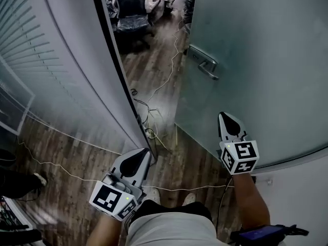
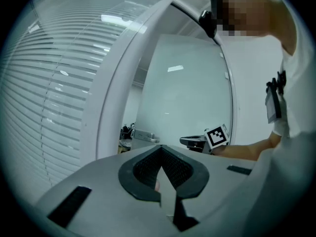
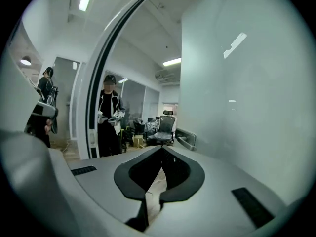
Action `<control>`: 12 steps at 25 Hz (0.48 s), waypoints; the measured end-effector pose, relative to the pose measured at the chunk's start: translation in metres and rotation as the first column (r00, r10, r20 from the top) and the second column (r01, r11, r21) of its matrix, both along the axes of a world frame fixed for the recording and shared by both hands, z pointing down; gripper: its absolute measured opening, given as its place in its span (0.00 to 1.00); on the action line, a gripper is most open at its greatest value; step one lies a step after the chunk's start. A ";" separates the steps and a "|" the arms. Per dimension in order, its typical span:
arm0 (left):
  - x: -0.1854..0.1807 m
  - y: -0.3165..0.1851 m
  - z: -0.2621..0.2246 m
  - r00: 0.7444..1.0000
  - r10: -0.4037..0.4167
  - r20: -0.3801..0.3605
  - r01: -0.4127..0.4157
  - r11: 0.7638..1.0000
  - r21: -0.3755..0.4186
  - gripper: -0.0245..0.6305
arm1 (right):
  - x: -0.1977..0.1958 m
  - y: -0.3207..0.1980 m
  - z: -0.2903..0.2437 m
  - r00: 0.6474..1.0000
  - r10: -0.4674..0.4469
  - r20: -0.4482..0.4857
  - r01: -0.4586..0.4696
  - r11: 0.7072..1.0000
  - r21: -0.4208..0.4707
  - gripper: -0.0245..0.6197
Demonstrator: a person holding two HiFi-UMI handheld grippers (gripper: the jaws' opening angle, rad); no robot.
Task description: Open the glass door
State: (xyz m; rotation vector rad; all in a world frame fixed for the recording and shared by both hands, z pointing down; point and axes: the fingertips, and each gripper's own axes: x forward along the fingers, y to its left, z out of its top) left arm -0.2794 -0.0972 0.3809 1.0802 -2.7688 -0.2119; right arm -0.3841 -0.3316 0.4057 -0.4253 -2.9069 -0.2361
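**Surface finish notes**

Door (image 1: 256,60): frosted glass, matt, smooth, translucent. Handle (image 1: 206,67): metal, satin sheen. Frame (image 1: 114,70): black edge strip, smooth. Floor (image 1: 66,152): dark wood-look planks, grain visible, low gloss. Shells of left gripper (image 1: 137,160) & right gripper (image 1: 228,122): grey plastic, matt, smooth. Pads (image 2: 180,169): black, fine ribbed texture, look rubbery. Marker cube (image 1: 240,157): matt white w/ black print. Cable (image 1: 169,70): white, smooth jacket. Chairs (image 1: 130,12): wrapped in clear glossy plastic film.
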 end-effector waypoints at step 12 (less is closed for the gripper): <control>0.024 0.030 -0.010 0.984 0.173 0.032 -0.173 0.985 0.007 0.04 | 0.125 0.060 -0.048 0.992 0.086 0.094 -0.081 0.995 -0.056 0.04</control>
